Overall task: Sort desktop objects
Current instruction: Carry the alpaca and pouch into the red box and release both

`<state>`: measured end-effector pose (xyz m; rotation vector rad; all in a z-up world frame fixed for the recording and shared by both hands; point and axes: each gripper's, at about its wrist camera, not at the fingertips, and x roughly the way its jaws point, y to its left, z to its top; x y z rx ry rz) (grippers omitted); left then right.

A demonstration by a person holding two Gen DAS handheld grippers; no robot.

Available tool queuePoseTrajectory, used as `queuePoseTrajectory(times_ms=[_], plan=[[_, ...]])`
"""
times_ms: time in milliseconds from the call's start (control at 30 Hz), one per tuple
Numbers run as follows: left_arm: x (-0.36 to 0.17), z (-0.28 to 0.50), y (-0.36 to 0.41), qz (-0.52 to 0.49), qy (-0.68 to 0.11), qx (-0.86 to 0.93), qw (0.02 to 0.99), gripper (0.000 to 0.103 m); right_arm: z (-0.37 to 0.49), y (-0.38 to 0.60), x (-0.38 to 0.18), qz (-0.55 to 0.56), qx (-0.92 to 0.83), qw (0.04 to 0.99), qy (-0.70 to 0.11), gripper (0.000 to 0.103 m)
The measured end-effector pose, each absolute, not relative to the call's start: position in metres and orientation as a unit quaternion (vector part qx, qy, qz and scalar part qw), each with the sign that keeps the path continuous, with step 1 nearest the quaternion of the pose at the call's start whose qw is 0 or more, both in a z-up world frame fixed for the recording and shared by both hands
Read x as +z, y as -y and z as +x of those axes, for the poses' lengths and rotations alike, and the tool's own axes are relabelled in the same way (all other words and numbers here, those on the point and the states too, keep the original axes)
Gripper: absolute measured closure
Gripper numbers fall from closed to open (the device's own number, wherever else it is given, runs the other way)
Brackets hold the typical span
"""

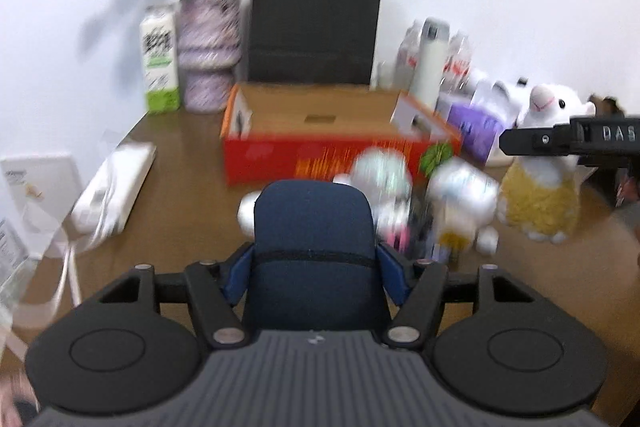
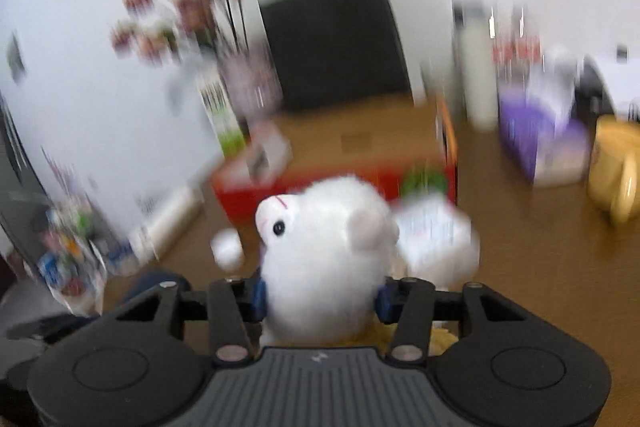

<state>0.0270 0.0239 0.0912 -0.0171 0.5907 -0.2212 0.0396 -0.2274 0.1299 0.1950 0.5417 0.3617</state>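
Observation:
My left gripper [image 1: 316, 279] is shut on a dark blue soft case [image 1: 312, 227] and holds it above the brown desk [image 1: 176, 187]. My right gripper [image 2: 320, 297] is shut on a white plush sheep [image 2: 320, 247] with a yellow body; the sheep also shows in the left wrist view [image 1: 544, 163], with the right gripper's black finger [image 1: 560, 141] across it. An open red and orange cardboard box [image 1: 320, 143] lies ahead of both grippers. White packets [image 1: 460, 195] lie blurred in front of the box.
Behind the box stand a black paper bag [image 1: 316, 23], a vase of dried flowers [image 1: 208, 51], a milk carton [image 1: 160, 63], a white bottle [image 1: 430, 63] and a purple tissue pack [image 1: 476, 127]. A white roll [image 1: 112, 183] lies left. A yellow mug [image 2: 616, 167] stands right.

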Motion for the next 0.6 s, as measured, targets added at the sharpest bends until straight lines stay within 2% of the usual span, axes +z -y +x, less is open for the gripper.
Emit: queuePoseTrajectory(times_ms=[133, 233, 367, 600], plan=[[0.135, 0.113, -0.018, -0.008, -0.294, -0.114, 0.949, 0.037, 0.105, 0.217, 0.169, 0.056, 0.16, 0.957, -0.237, 0.056], [0.146, 0.184, -0.012, -0.019, -0.312, -0.104, 0.944, 0.037, 0.167, 0.205, 0.184, 0.034, 0.151, 0.963, -0.221, 0.056], [0.132, 0.281, -0.01, -0.046, -0.359, -0.069, 0.93, 0.037, 0.257, 0.197, 0.173, 0.059, 0.129, 0.974, -0.177, 0.055], [0.075, 0.402, 0.001, -0.023, -0.431, -0.017, 0.902, 0.037, 0.385, 0.164, 0.11, 0.0, 0.048, 0.962, -0.267, 0.056]])
